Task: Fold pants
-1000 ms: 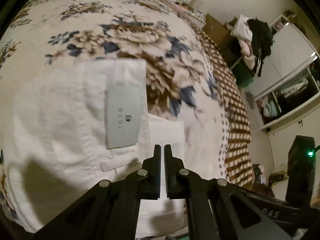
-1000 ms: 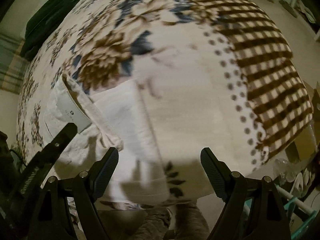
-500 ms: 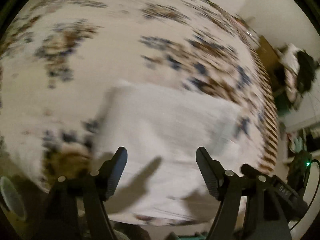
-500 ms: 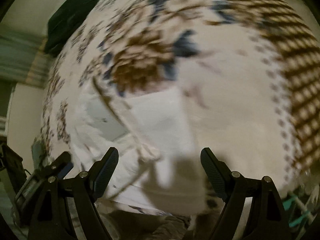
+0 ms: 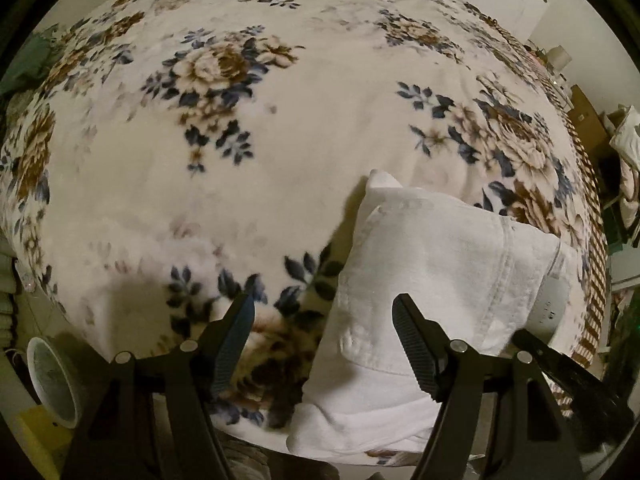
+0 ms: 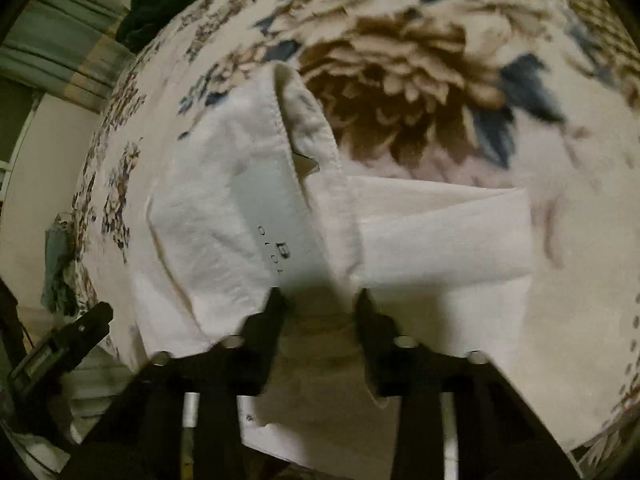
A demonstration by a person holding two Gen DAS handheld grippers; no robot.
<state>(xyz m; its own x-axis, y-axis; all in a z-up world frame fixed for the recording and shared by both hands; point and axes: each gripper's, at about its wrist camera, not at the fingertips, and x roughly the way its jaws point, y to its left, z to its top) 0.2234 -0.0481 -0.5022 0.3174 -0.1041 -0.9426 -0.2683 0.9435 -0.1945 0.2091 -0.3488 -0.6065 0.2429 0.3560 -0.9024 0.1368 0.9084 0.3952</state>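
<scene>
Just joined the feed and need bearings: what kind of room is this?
Most likely a bedroom: white folded pants lie on a bed's floral fleece blanket, with clothes heaped on furniture at the right edge.

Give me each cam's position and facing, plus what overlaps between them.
Left wrist: sits on the left gripper, angled steeply down at the floral blanket; the white pants lie right of centre. Own body: its two open fingers, apart, nothing between them.
Right wrist: sits on the right gripper, angled down close over the pants' waistband and grey label. Own body: its fingers, which have just been closing, with waistband fabric between them.
Shared: the pants, the blanket, the grey label; each view also catches the other gripper at its edge.
</scene>
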